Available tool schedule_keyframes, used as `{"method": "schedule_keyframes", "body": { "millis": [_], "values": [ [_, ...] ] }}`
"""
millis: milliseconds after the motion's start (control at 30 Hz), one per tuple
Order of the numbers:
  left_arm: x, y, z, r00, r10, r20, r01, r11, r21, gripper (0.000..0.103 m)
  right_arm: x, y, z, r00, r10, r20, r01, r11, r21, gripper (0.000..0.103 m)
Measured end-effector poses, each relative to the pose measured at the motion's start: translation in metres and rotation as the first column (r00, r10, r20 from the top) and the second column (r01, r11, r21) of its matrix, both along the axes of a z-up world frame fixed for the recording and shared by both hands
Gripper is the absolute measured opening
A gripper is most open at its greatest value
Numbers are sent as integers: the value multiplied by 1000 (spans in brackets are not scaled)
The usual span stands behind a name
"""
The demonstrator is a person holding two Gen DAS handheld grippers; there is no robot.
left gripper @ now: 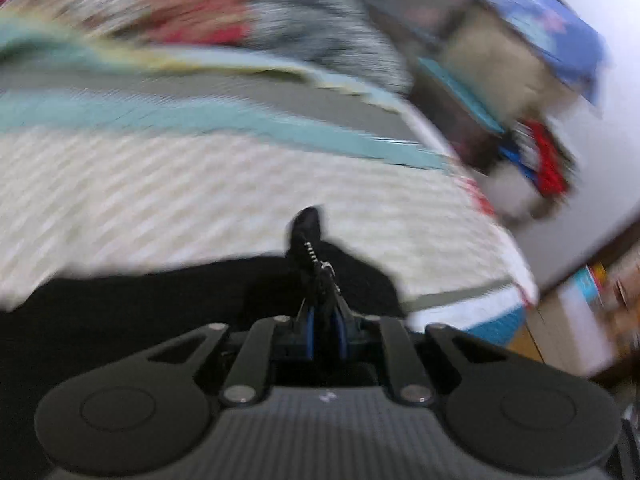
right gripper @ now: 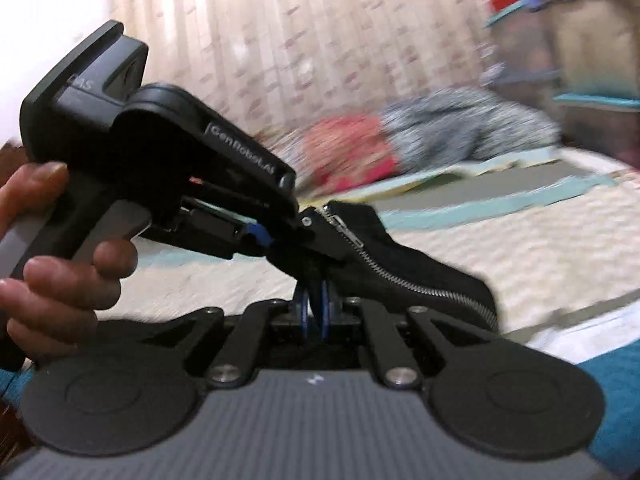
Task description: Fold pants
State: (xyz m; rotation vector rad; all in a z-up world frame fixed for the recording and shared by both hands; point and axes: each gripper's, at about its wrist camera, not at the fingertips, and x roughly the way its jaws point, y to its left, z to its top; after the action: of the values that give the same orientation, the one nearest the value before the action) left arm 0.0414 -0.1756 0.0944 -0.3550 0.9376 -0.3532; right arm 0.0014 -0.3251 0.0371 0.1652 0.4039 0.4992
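The black pants [left gripper: 120, 312] with a silver zipper [left gripper: 316, 260] hang over the cream quilted bed [left gripper: 200, 192]. My left gripper [left gripper: 322, 304] is shut on a fold of the pants by the zipper. In the right wrist view my right gripper [right gripper: 316, 300] is shut on the same black pants [right gripper: 400, 264], whose zipper [right gripper: 400, 280] runs down to the right. The left gripper [right gripper: 304, 224] sits just above it, held by a hand [right gripper: 52, 248], pinching the fabric at the zipper top. Both views are motion-blurred.
A heap of red and grey patterned clothes [right gripper: 400, 140] lies at the far side of the bed. Teal and grey stripes [left gripper: 200, 116] cross the bedcover. Shelves with boxes and a blue cloth [left gripper: 540, 40] stand at right. A curtain [right gripper: 320, 40] hangs behind.
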Motion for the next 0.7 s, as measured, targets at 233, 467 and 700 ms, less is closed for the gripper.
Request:
{"method": "schedule_keyframes", "body": {
  "millis": [233,467,700],
  "values": [
    [-11,57,-75,969,193,-154,-183,980,76,22,-6,3,-14,992,11,-125,-11,1000,3,48],
    [-15,61,-68,984,121,-134,-117,992,43,50,18,-35,-14,947,-254,-198,258,966,-5,48],
    [-66,175,-33,984,175,-40,-179,976,-121,56,14,-32,-17,872,-419,-253,420,906,-54,60]
  ]
}}
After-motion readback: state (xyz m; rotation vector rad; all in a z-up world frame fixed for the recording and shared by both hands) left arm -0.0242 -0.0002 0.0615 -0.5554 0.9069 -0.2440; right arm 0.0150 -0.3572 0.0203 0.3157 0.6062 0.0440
